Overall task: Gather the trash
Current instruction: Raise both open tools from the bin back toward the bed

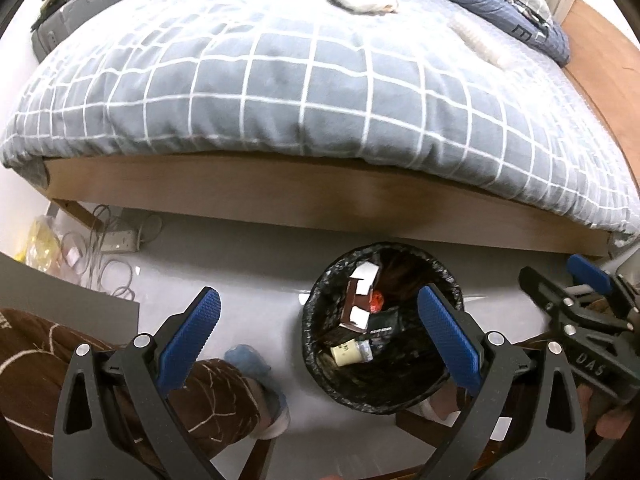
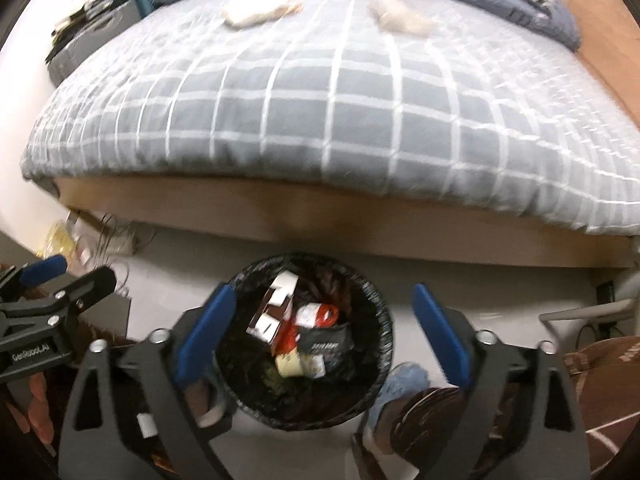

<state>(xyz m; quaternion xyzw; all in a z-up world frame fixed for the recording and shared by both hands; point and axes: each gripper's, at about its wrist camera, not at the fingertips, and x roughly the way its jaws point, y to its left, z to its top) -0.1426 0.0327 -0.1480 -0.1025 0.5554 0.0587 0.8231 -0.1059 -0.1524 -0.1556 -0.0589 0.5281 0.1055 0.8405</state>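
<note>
A round bin with a black liner (image 1: 320, 292) (image 2: 380, 300) stands on the floor in front of the bed. It holds trash: a brown and white box (image 1: 358, 300) (image 2: 276, 308), a red wrapper (image 2: 326, 316), a black packet (image 2: 326, 344) and a small pale bottle (image 1: 352, 351) (image 2: 298, 364). My left gripper (image 1: 320, 336) is open and empty, above the floor just left of the bin. My right gripper (image 2: 326, 328) is open and empty, right above the bin. Two crumpled white tissues lie on the bed (image 1: 362, 0) (image 2: 260, 10) (image 2: 402, 18).
The bed has a grey checked cover (image 1: 280, 80) (image 2: 320, 100) and a wooden frame (image 1: 280, 196). Cables and a power strip (image 1: 118, 240) lie on the floor at left. The person's legs in brown trousers (image 1: 60, 360) and blue slippers (image 2: 404, 380) are below.
</note>
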